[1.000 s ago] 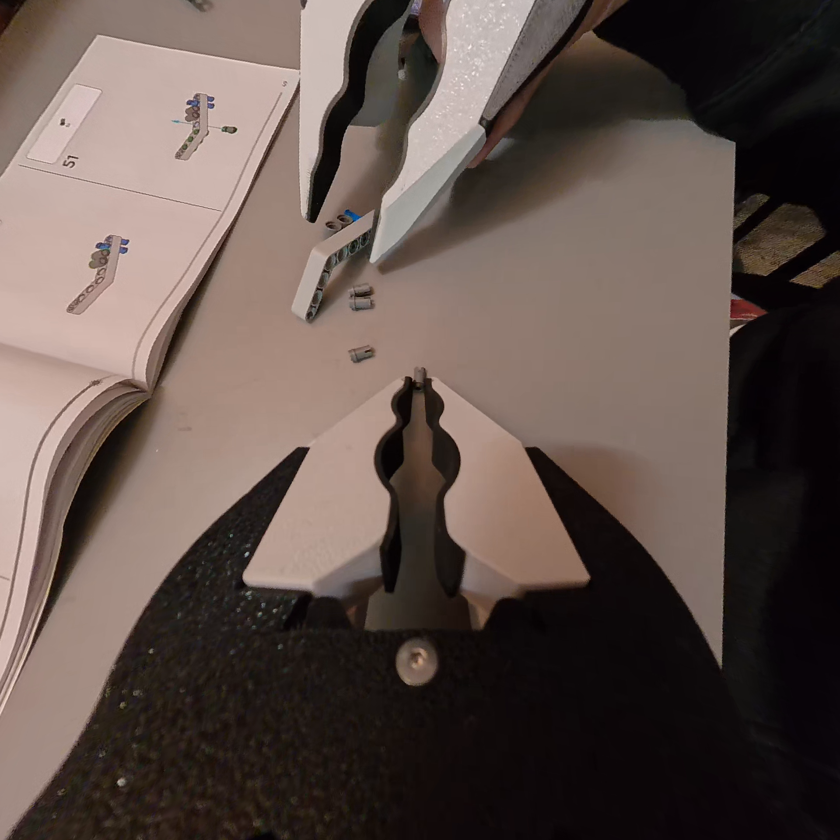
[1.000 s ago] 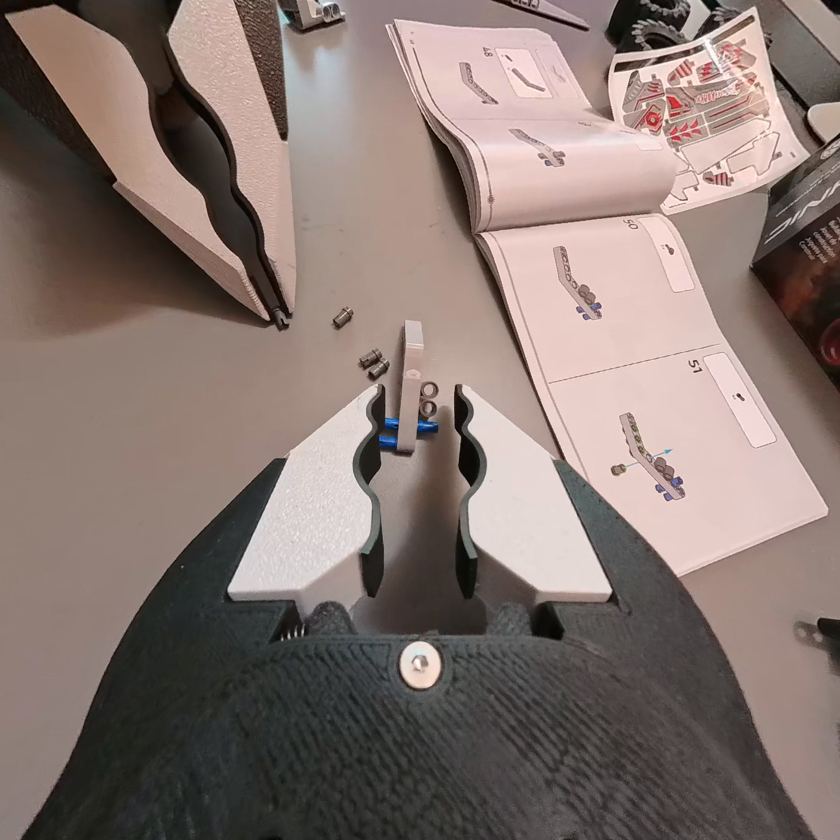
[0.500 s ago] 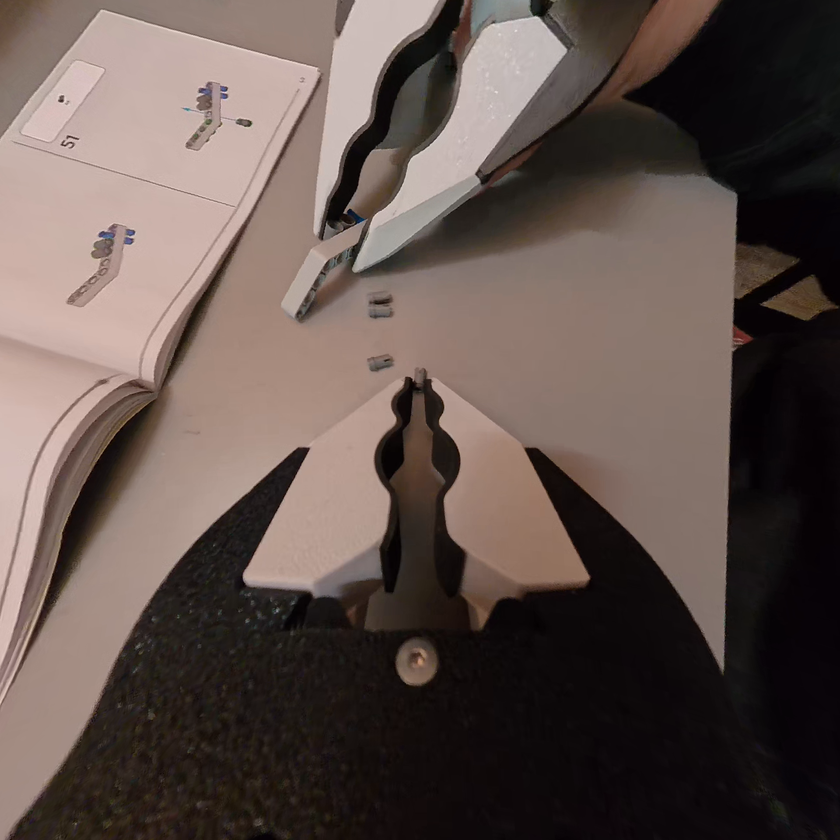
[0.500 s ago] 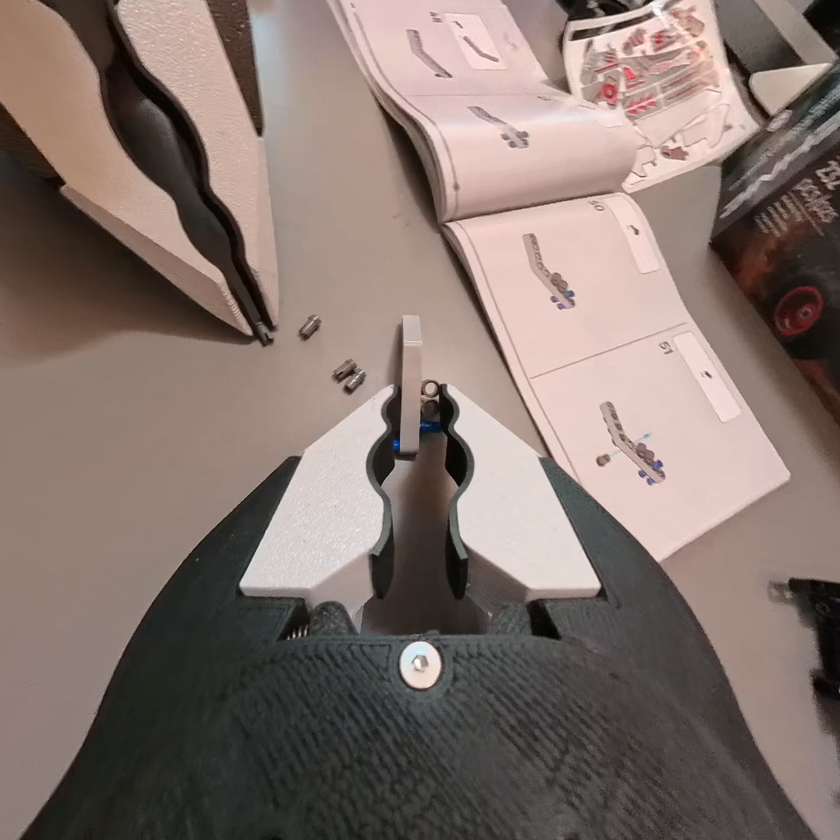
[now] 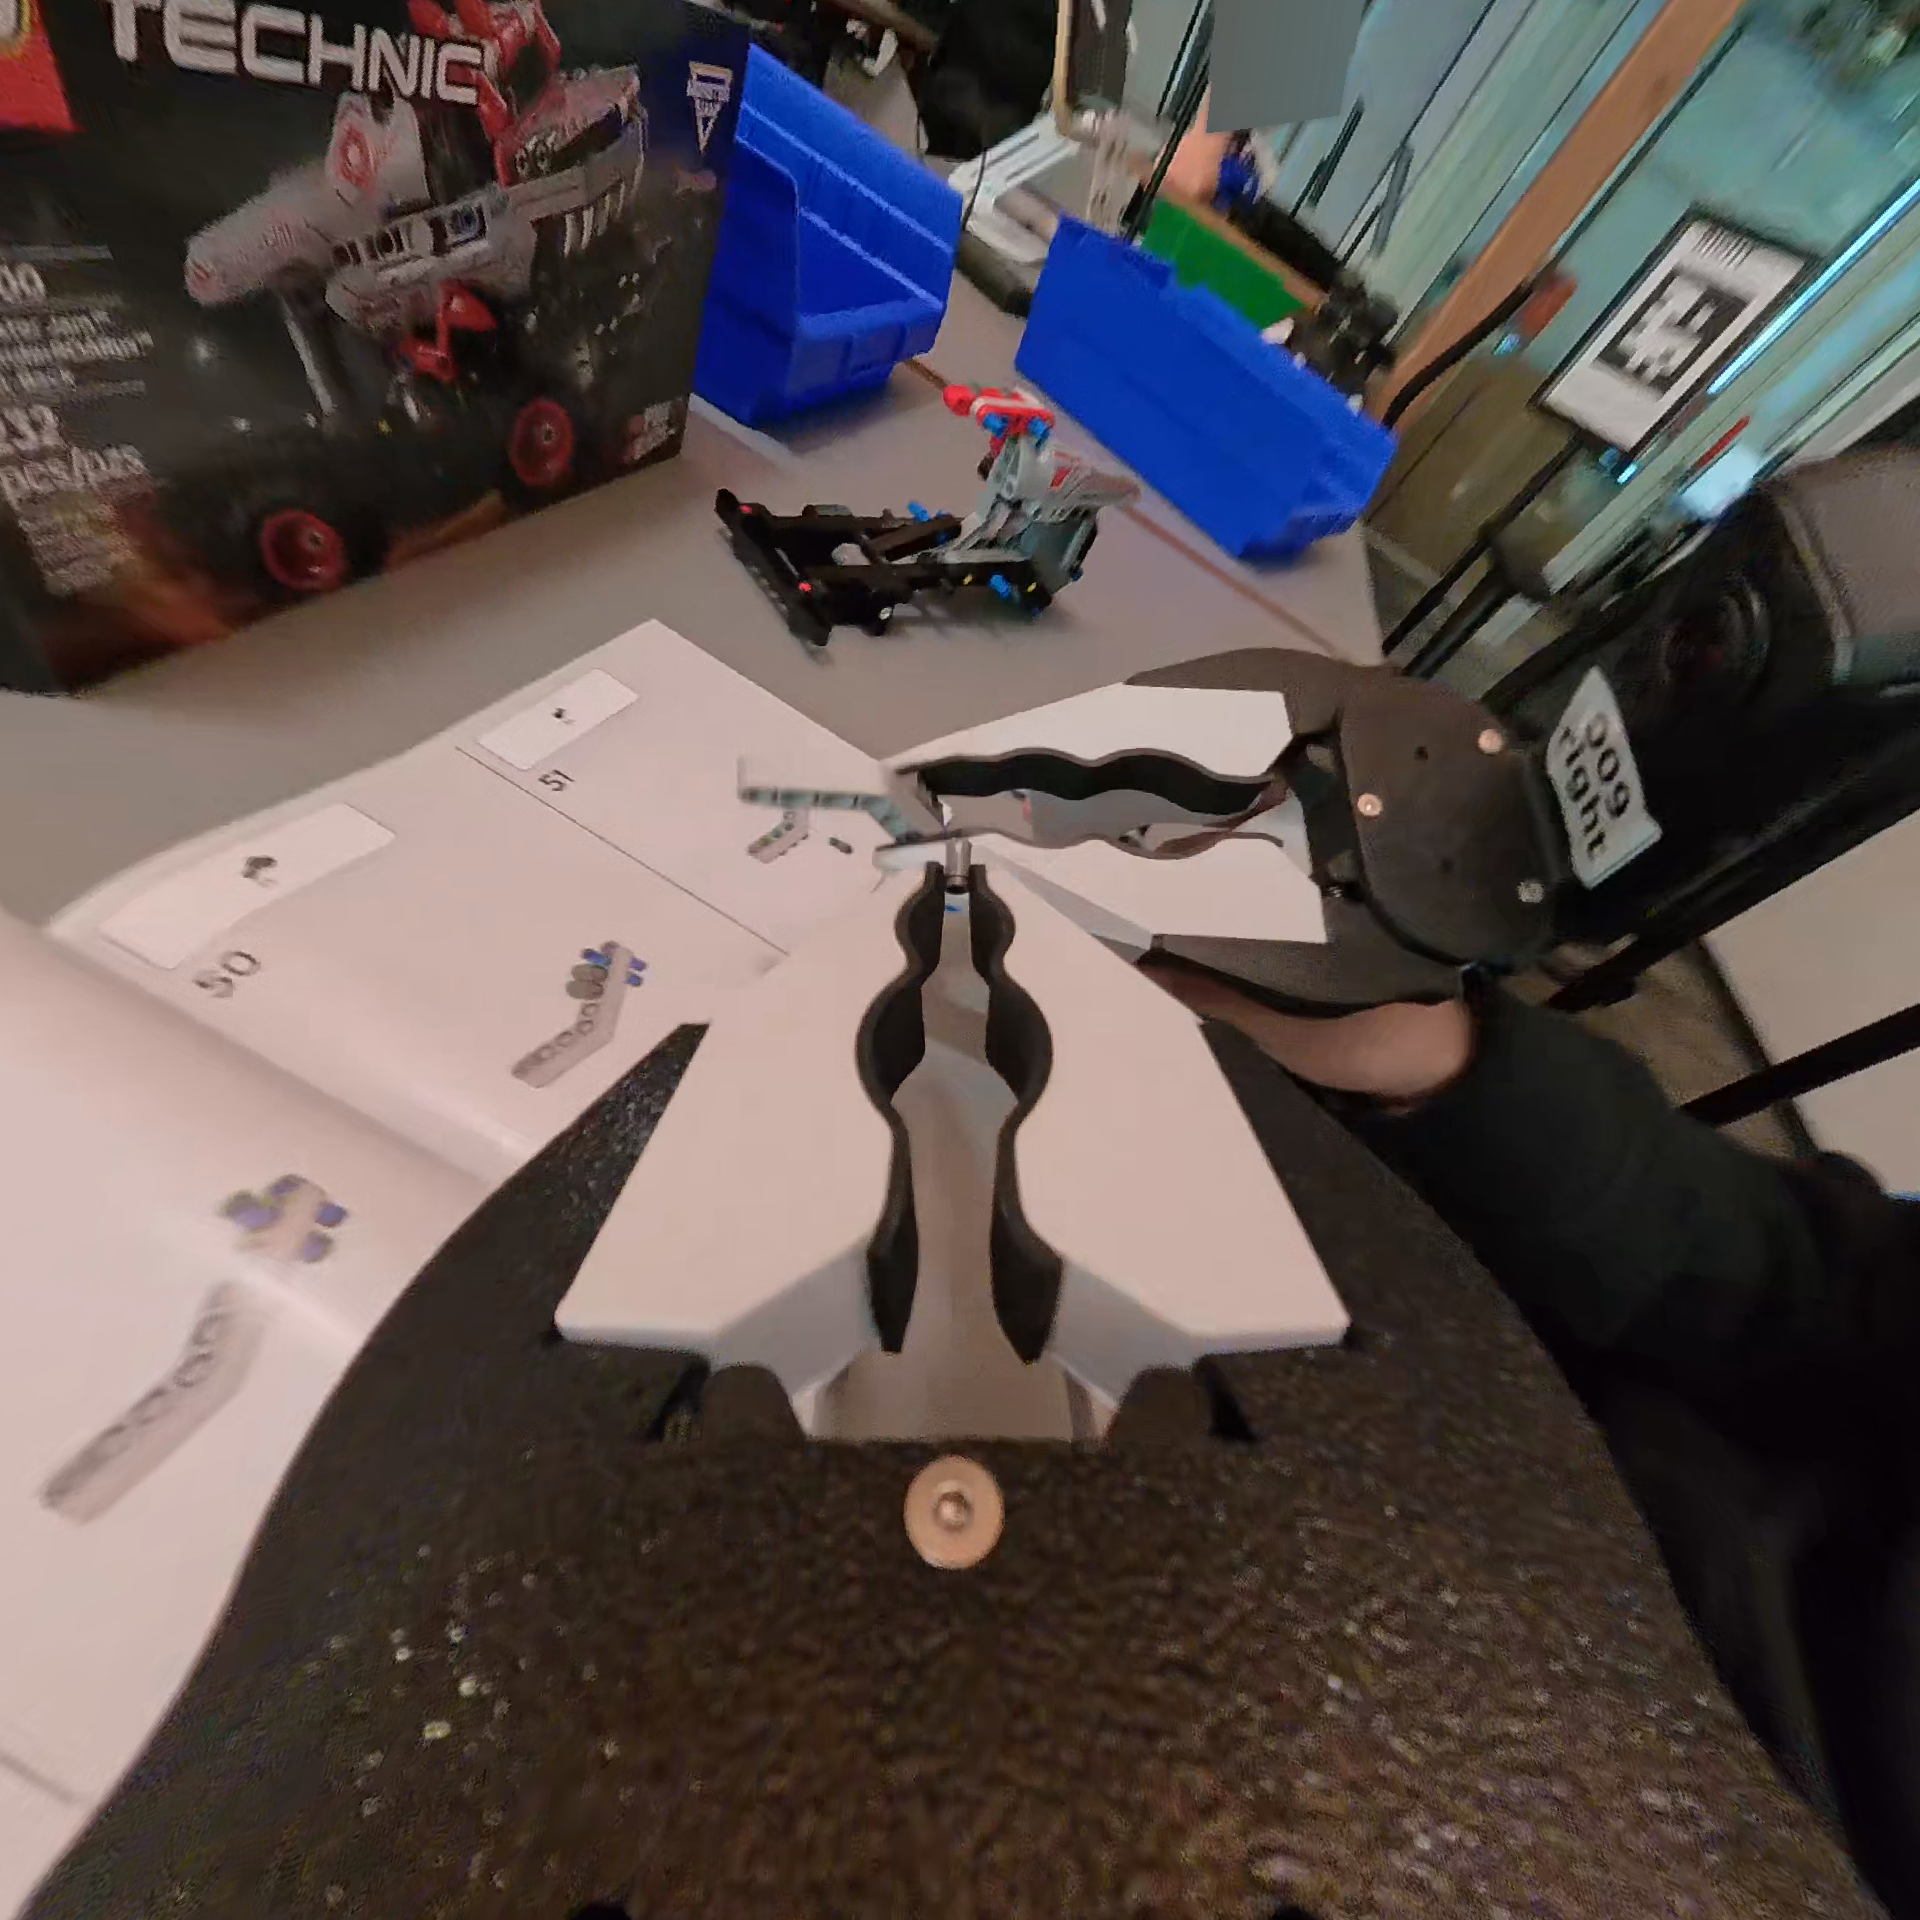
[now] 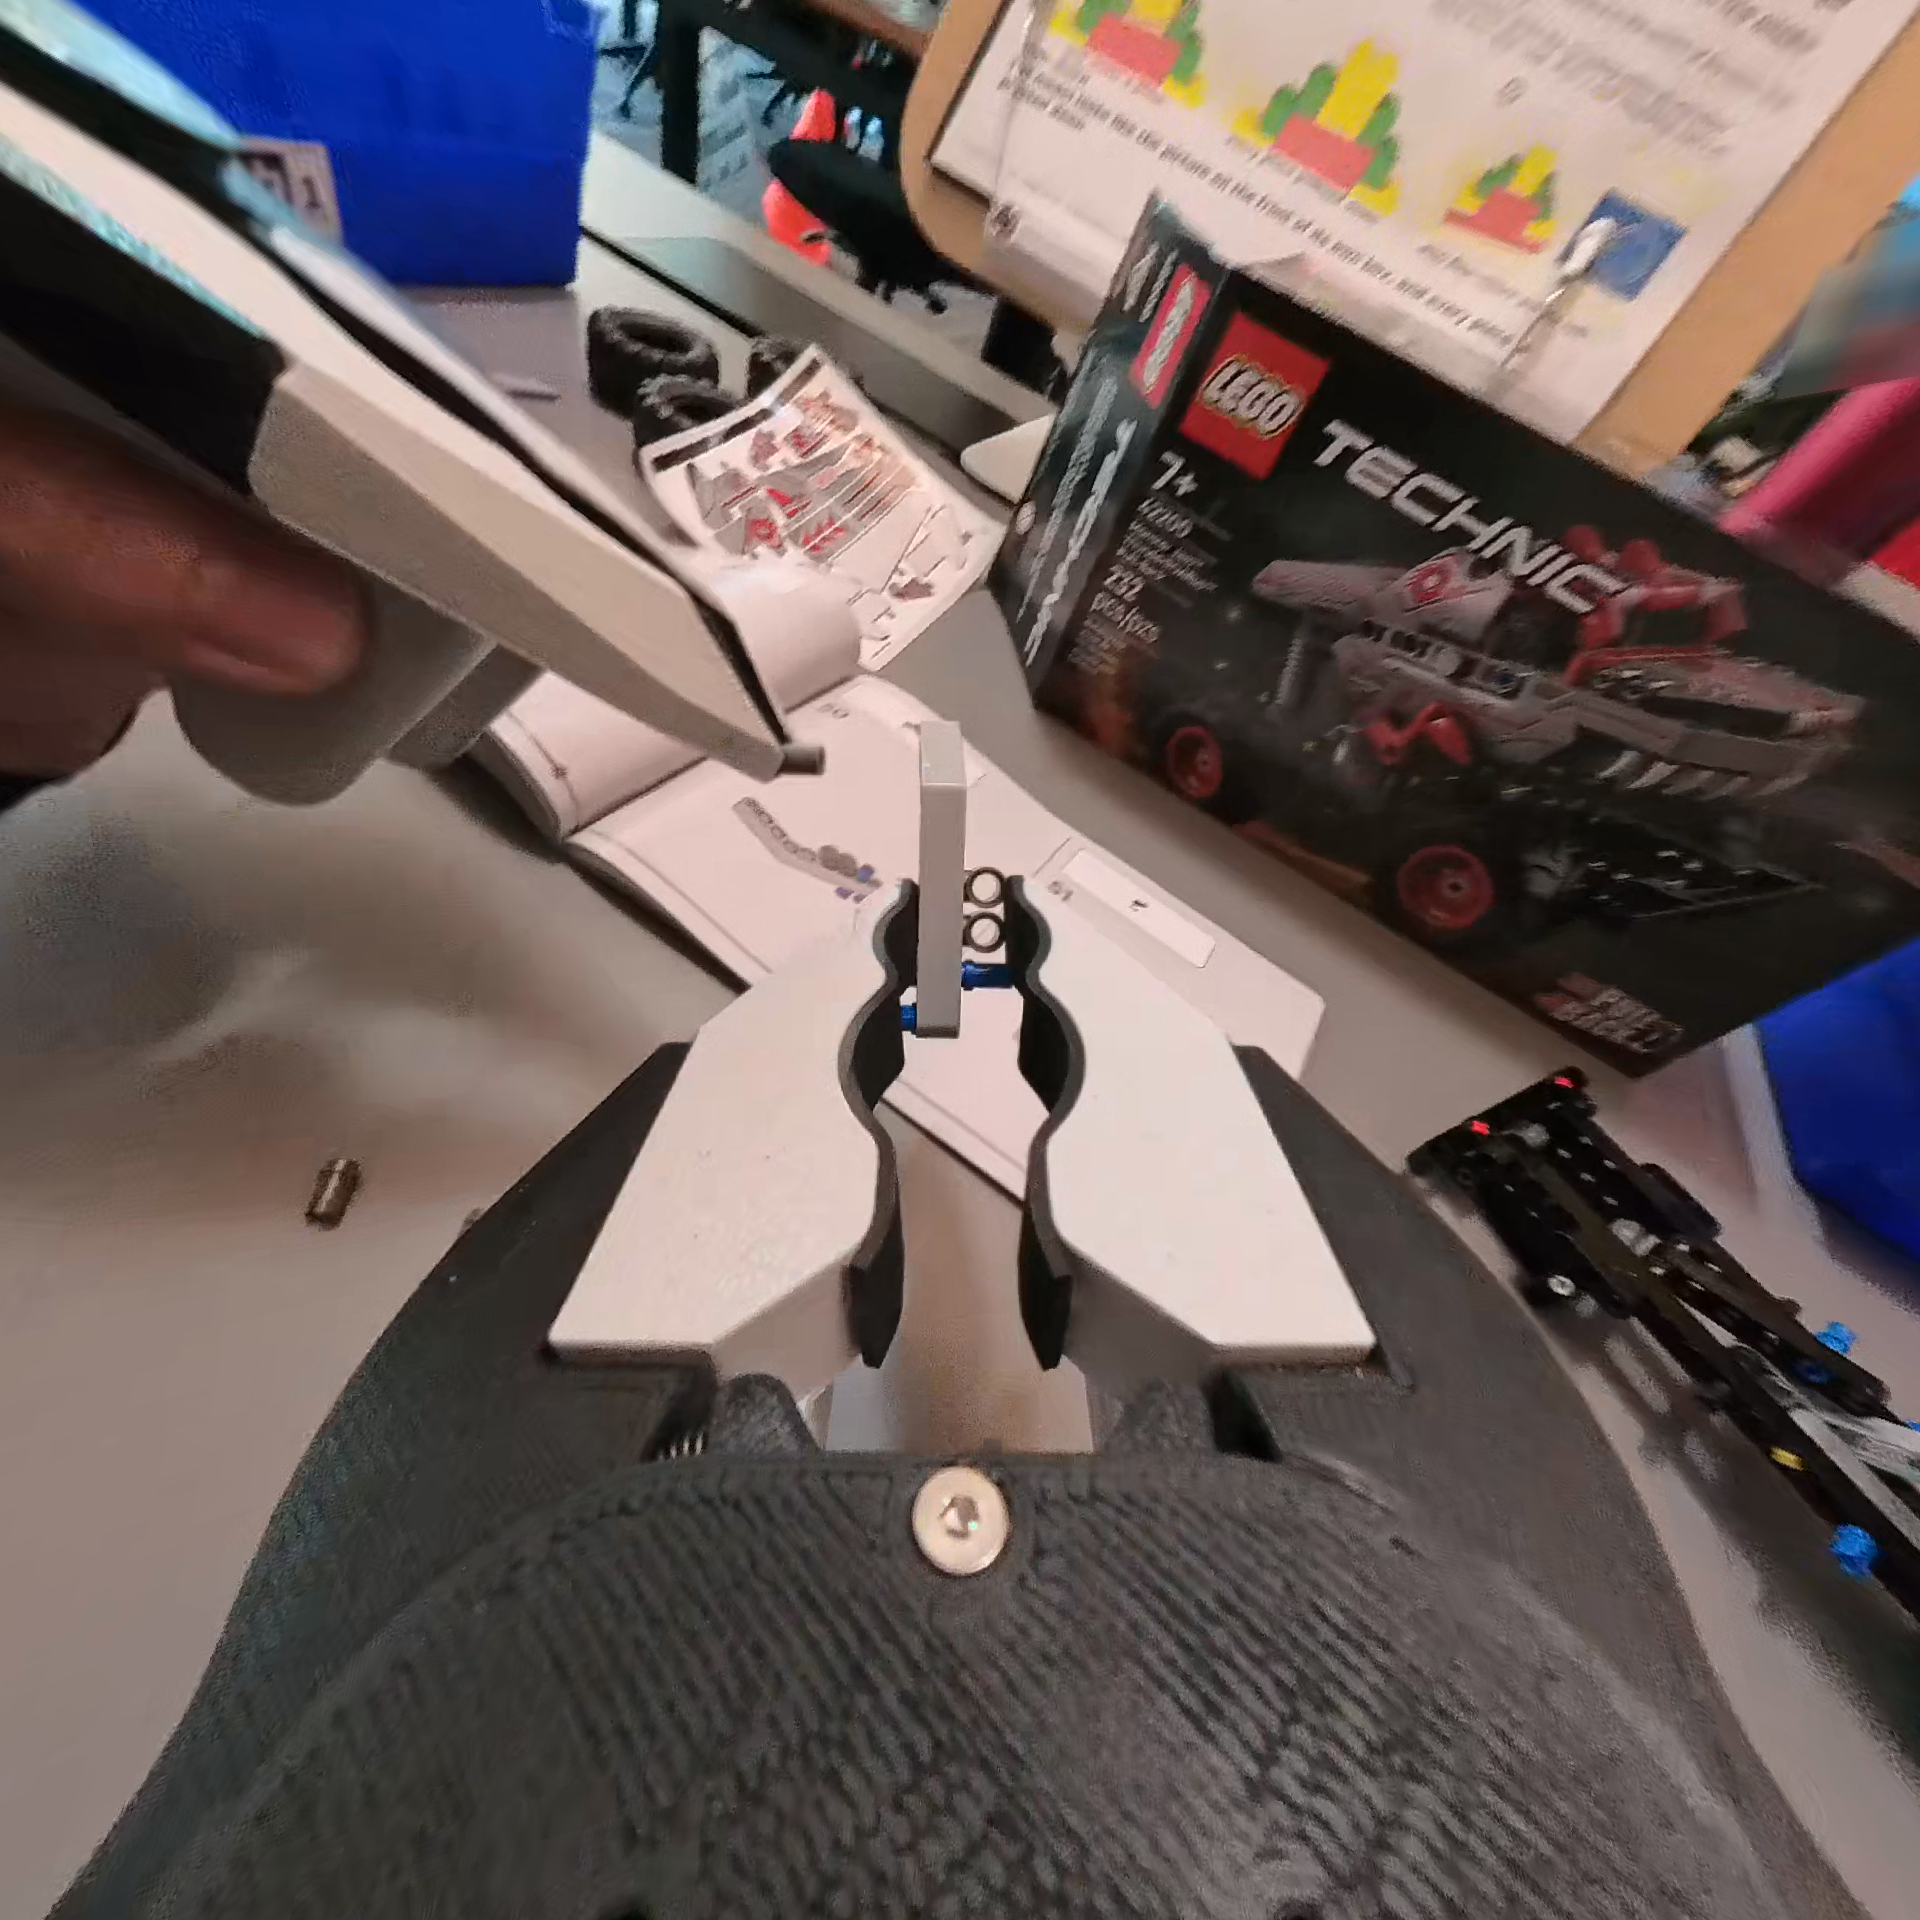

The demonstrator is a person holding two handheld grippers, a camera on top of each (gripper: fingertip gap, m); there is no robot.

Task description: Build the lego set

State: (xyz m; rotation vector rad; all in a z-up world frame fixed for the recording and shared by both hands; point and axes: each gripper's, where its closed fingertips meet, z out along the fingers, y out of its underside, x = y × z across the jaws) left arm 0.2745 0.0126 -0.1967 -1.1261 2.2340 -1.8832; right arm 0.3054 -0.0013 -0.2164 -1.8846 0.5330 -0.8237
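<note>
Alignment matters: left gripper [image 5: 958,883], clenched on small grey pin [image 5: 957,860], must meet a hole squarely in the light-grey angled plastic beam [image 6: 941,883] the right gripper [image 6: 961,935] grasps.

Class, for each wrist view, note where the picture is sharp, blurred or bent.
Left wrist view: the left gripper is sharp; the instruction booklet and grey beam are smeared. Right wrist view: the grey beam is crisp; the box bows and the edges blur.

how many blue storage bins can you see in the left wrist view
2. One blue bin stands right of the set's box, at the table's far side. The other blue bin sits farther right, behind the partly built model. More may be out of frame.
</note>
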